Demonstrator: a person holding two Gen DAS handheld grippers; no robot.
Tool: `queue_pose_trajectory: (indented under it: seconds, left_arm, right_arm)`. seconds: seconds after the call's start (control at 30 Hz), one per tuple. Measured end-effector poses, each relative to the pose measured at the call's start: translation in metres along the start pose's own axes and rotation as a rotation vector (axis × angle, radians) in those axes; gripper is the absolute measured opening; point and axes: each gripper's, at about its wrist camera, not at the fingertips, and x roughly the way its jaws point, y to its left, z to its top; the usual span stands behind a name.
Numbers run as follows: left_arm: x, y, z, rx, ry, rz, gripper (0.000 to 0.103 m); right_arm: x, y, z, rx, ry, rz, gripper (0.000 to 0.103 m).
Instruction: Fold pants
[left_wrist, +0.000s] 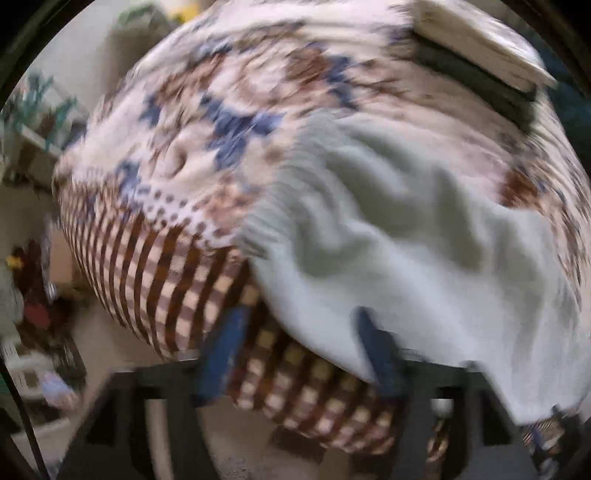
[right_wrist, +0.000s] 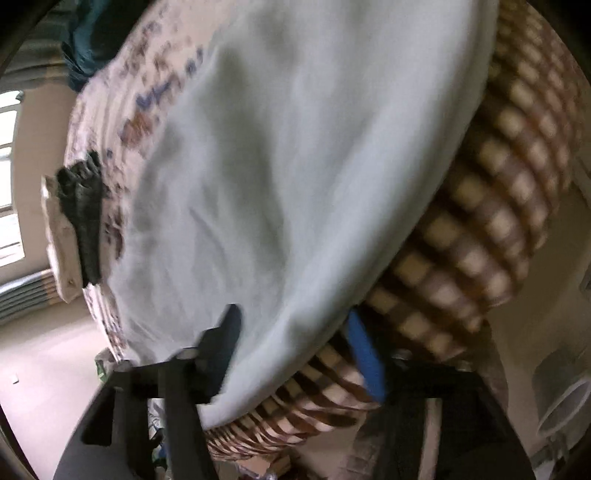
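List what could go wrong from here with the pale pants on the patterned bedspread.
1. The pale pants hang over the bed's edge; they could slide off the patterned bedspread.
2. Both views are blurred and the fabric is wrinkled, so a fold made now may come out crooked.
3. The right tool straddles the pants' edge above the checked border; closing there may pinch the bedspread too.
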Motion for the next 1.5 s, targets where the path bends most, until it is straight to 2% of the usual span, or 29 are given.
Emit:
queue_pose_trajectory:
  seconds: [0.03,0.1,0.17,0.23,0.37,0.47,0.53,0.57,0.6,0.63,0.7,0.8,0.87,0.97,1.03,1.13,1.23,1.3,1.37,1.4,1.43,1.5]
  left_arm:
    - [-0.009,-0.018,-0.005,0.039,-0.026,0.003,0.094]
    - [-0.015,-0.053,-0.009,0.109,-0.04,0.009,0.094]
    - [-0.012,-0.101,-0.014,0.173,-0.011,0.014,0.094]
    - [-0.008,-0.144,-0.019,0.198,0.003,-0.016,0.094]
    - [-0.005,-0.231,-0.031,0.224,0.004,-0.043,0.094]
    - [0.004,-0.292,-0.043,0.241,0.016,-0.043,0.094]
    - [0.01,-0.316,-0.049,0.263,0.026,-0.036,0.094]
    - [0.016,-0.333,-0.053,0.282,0.041,-0.023,0.094]
    - [0.016,-0.341,-0.055,0.29,0.048,-0.02,0.094]
    - [0.018,-0.35,-0.058,0.301,0.055,-0.018,0.094]
    - [0.015,-0.364,-0.063,0.331,0.05,-0.006,0.094]
    - [0.009,-0.375,-0.065,0.376,0.034,0.012,0.094]
    - [0.005,-0.377,-0.065,0.396,0.027,0.02,0.094]
    - [0.01,-0.38,-0.067,0.408,0.027,0.042,0.094]
    - [0.017,-0.381,-0.069,0.404,0.037,0.054,0.094]
    - [0.038,-0.377,-0.069,0.393,0.074,0.092,0.094]
    - [0.042,-0.358,-0.064,0.313,0.139,0.057,0.094]
    - [0.027,-0.343,-0.056,0.258,0.14,0.0,0.094]
    - [0.009,-0.327,-0.045,0.231,0.112,-0.026,0.094]
    - [0.0,-0.318,-0.038,0.218,0.098,-0.036,0.094]
    - [-0.007,-0.309,-0.03,0.206,0.083,-0.043,0.094]
    - [-0.013,-0.288,-0.009,0.175,0.066,-0.039,0.094]
  right_arm:
    - [-0.019,-0.01,0.009,0.012,-0.032,-0.004,0.065]
    - [-0.052,-0.032,0.029,0.054,-0.108,0.0,0.065]
    - [-0.082,-0.055,0.054,0.091,-0.19,-0.021,0.065]
    - [-0.111,-0.083,0.093,0.138,-0.279,-0.029,0.065]
    - [-0.153,-0.129,0.176,0.202,-0.4,-0.027,0.065]
    - [-0.163,-0.148,0.238,0.187,-0.415,-0.033,0.065]
    - [-0.154,-0.159,0.271,0.16,-0.373,-0.074,0.065]
    - [-0.146,-0.161,0.284,0.154,-0.35,-0.066,0.061]
    - [-0.139,-0.164,0.293,0.142,-0.331,-0.047,0.04]
    - [-0.136,-0.162,0.297,0.125,-0.339,-0.067,0.026]
    - [-0.143,-0.158,0.295,0.082,-0.366,-0.073,0.016]
    - [-0.155,-0.143,0.274,0.049,-0.407,-0.058,0.015]
    - [-0.175,-0.15,0.261,0.086,-0.42,-0.016,0.014]
    - [-0.177,-0.156,0.257,0.097,-0.403,-0.033,0.014]
    - [-0.164,-0.174,0.262,0.113,-0.363,-0.061,0.014]
    - [-0.141,-0.185,0.28,0.134,-0.256,-0.091,0.022]
    - [-0.154,-0.175,0.278,0.123,-0.23,-0.112,0.033]
    - [-0.169,-0.153,0.27,0.061,-0.233,-0.17,0.06]
    - [-0.18,-0.11,0.256,-0.054,-0.231,-0.203,0.068]
    - [-0.179,-0.089,0.248,-0.113,-0.213,-0.215,0.068]
    - [-0.17,-0.055,0.237,-0.207,-0.167,-0.214,0.069]
    - [-0.141,0.007,0.215,-0.36,-0.062,-0.173,0.076]
